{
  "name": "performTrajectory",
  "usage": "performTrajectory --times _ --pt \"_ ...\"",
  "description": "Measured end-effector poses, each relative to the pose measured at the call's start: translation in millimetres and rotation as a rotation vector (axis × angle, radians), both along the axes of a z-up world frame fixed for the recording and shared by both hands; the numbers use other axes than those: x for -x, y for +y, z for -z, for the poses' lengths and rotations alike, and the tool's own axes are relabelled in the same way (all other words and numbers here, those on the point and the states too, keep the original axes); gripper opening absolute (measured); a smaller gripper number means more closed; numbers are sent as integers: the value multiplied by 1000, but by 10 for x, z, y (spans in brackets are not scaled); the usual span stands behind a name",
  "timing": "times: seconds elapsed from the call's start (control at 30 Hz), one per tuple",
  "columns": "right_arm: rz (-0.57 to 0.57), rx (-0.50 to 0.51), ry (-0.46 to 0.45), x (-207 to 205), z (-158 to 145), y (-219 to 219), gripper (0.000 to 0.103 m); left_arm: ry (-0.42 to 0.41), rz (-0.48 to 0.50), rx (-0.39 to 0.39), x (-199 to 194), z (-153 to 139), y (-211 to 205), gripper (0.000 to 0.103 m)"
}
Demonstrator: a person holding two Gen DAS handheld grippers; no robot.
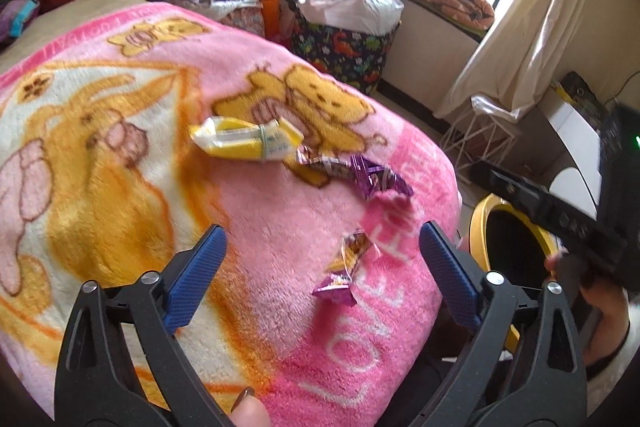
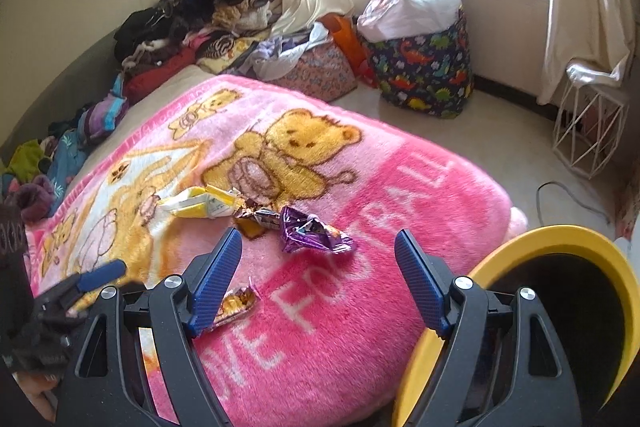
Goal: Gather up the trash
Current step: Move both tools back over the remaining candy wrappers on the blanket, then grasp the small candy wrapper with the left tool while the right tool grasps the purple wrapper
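Each hand-held gripper, left and right, has black plastic arms, silver round screws and blue textured finger pads.

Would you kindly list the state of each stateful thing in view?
Left tool: open, empty.
Right tool: open, empty.
Yellow-rimmed round bin: open-topped, beside the bed.
Yellow plastic packet: folded, rubber-banded.
Large purple foil wrapper: crumpled.
Small purple-orange foil wrapper: torn open, lying flat.
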State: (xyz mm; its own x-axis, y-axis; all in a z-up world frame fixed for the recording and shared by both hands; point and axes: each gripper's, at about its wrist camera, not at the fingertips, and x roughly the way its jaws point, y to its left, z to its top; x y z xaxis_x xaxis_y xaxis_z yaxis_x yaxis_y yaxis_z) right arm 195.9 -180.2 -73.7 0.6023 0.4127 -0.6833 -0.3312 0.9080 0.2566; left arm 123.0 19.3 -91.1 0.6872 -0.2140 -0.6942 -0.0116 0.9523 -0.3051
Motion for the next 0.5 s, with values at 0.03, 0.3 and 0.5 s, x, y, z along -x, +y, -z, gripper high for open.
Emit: performTrajectory --times 0.03,0.3,0.5 --pt "0 -7 13 -35 27 11 76 9 11 3 -12 38 -11 86" --pt "-27 27 100 -375 319 191 76 72 54 25 -73 252 -66 70" --pt "-50 55 142 -546 480 344 76 108 85 31 -109 391 -130 64"
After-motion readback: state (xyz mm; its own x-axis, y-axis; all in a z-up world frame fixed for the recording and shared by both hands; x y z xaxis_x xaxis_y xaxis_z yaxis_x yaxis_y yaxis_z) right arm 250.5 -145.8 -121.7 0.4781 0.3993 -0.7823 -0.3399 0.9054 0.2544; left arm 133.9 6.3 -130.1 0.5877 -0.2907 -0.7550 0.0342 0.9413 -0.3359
